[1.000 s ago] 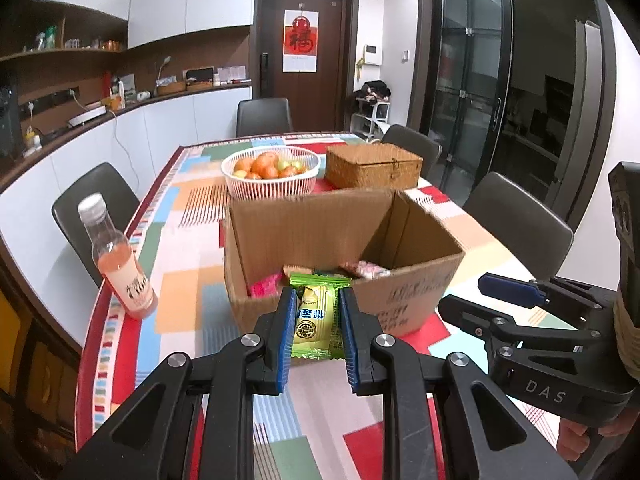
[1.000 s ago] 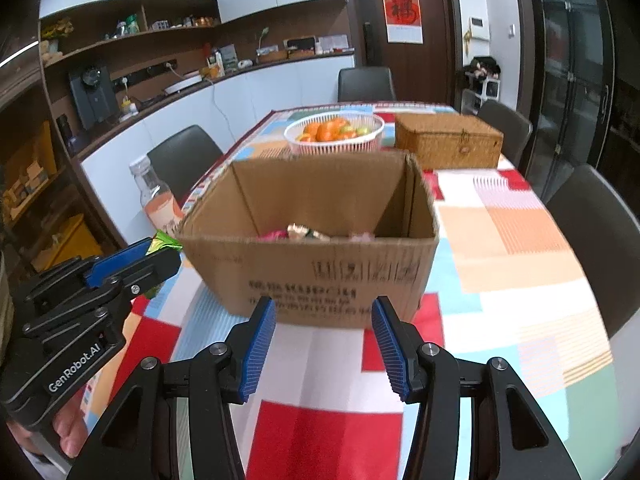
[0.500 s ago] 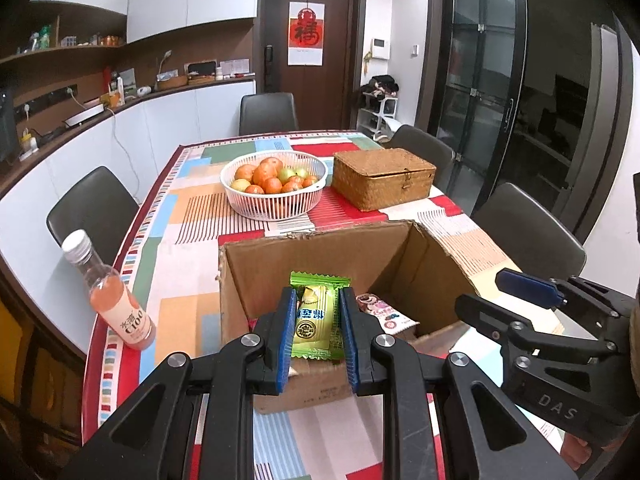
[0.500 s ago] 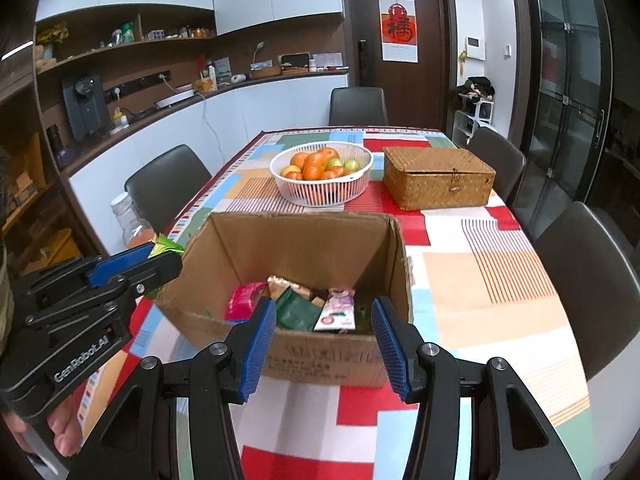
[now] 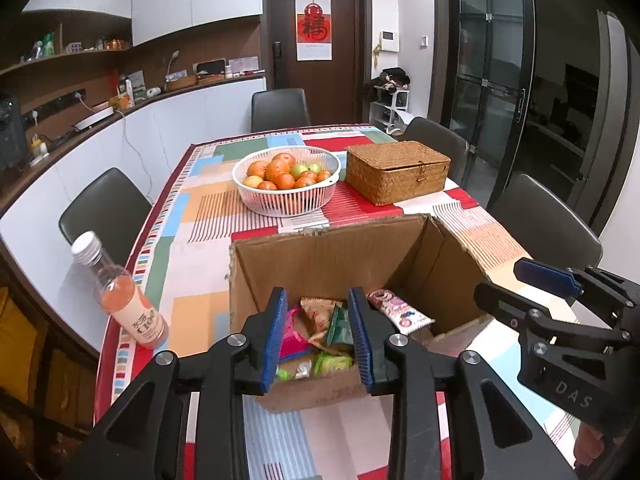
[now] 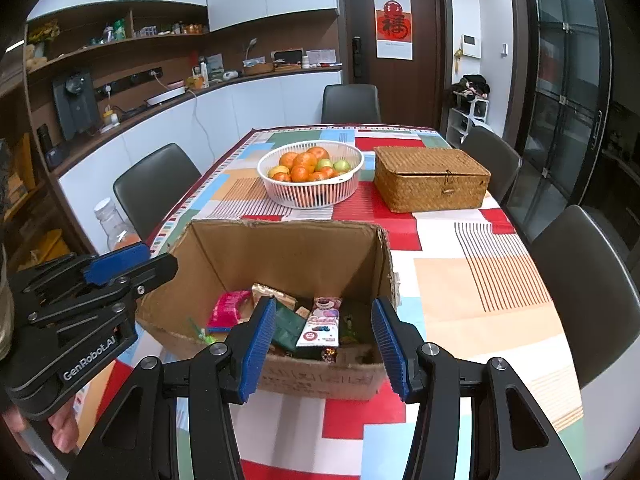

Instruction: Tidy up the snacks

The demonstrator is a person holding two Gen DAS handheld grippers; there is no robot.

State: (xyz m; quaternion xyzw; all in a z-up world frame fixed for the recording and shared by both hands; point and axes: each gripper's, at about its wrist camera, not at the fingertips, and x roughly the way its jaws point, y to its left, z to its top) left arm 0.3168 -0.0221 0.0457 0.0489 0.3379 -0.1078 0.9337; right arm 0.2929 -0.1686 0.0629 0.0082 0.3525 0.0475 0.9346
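An open cardboard box [image 5: 332,248] [image 6: 280,248] stands on the table and holds several snack packets. My left gripper [image 5: 318,336] hangs over the box's near left side with its jaws opening and nothing between them. A green snack packet [image 5: 332,362] lies in the box just below it. My right gripper [image 6: 324,344] is open and empty over the box's near right side, above a white and purple packet [image 6: 322,322]. In the right wrist view the left gripper [image 6: 132,264] shows at the left. The left wrist view catches the right gripper [image 5: 516,284] at its right edge.
A bottle of orange drink [image 5: 120,300] stands near the table's left edge. Behind the box are a white basket of fruit [image 5: 286,178] and a closed wicker box [image 5: 396,170]. Dark chairs [image 6: 588,288] surround the table with its patchwork cloth [image 6: 480,272].
The left gripper carried the green packet forward over the box, spread its jaws and let it drop inside. The right gripper also came forward over the box, still open.
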